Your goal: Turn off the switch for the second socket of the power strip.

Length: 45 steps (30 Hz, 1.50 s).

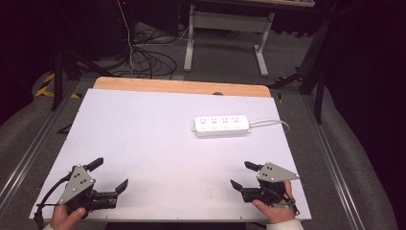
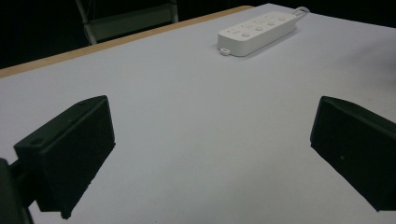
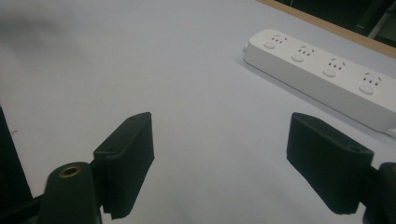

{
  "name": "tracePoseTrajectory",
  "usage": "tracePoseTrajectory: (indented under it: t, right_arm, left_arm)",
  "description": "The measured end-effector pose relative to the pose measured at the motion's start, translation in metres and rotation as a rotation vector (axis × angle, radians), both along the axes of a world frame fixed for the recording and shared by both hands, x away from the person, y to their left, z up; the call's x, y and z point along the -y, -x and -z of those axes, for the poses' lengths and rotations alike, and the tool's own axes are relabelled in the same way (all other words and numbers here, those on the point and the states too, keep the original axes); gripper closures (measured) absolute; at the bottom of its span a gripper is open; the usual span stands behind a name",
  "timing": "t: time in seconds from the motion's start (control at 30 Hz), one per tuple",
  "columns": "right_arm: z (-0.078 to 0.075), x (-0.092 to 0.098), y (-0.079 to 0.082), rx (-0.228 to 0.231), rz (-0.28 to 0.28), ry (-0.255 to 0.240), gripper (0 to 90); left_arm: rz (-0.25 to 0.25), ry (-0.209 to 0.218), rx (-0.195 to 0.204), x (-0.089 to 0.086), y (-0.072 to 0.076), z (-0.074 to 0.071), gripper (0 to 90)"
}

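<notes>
White table [image 1: 143,143] carries one power strip [image 1: 221,125] at two o'clock; two grippers, left gripper [image 1: 111,175] and right gripper [image 1: 245,174], sit spread wide, empty.

Glossy white plastic power strip [image 1: 221,125] on matt white tabletop [image 1: 143,143], wood-edged.

A white power strip [image 1: 221,125] lay flat on the white counter [image 1: 143,139], its cord [image 1: 273,122] trailing toward the right edge.
</notes>
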State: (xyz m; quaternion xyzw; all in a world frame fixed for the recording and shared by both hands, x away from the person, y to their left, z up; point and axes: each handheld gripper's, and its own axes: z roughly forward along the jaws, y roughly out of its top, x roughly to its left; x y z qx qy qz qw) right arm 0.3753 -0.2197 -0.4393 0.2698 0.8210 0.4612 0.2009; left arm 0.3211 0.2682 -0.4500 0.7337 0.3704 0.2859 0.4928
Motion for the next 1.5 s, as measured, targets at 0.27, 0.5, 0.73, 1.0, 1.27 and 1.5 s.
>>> tracePoseTrajectory:
  t: [0.27, 0.5, 0.73, 1.0, 1.27, 1.5]
  right_arm:
    - [-0.014, -0.008, -0.011, -0.013, 0.002, 0.013, 25.4]
    - [-0.027, -0.014, -0.019, -0.002, 0.002, 0.012, 29.1]
    - [-0.044, -0.017, -0.031, -0.007, -0.006, 0.009, 35.1]
    - [-0.056, -0.023, -0.044, 0.008, 0.002, 0.028, 36.2]
    - [-0.063, -0.033, -0.061, 0.011, 0.006, 0.064, 36.4]
    - [-0.066, -0.037, -0.071, 0.004, 0.010, 0.073, 41.3]
  left_arm:
    - [-0.004, -0.005, -0.012, -0.001, 0.000, 0.000, 0.5]
    - [-0.009, -0.023, -0.019, -0.003, -0.001, 0.000, 0.9]
    - [-0.008, -0.025, -0.016, -0.003, 0.000, -0.001, 1.0]
    - [-0.005, -0.027, -0.017, -0.003, 0.000, -0.001, 1.0]
    - [-0.009, -0.021, -0.017, -0.003, 0.000, -0.001, 1.0]
    - [-0.002, -0.026, -0.019, -0.003, 0.000, -0.001, 0.9]
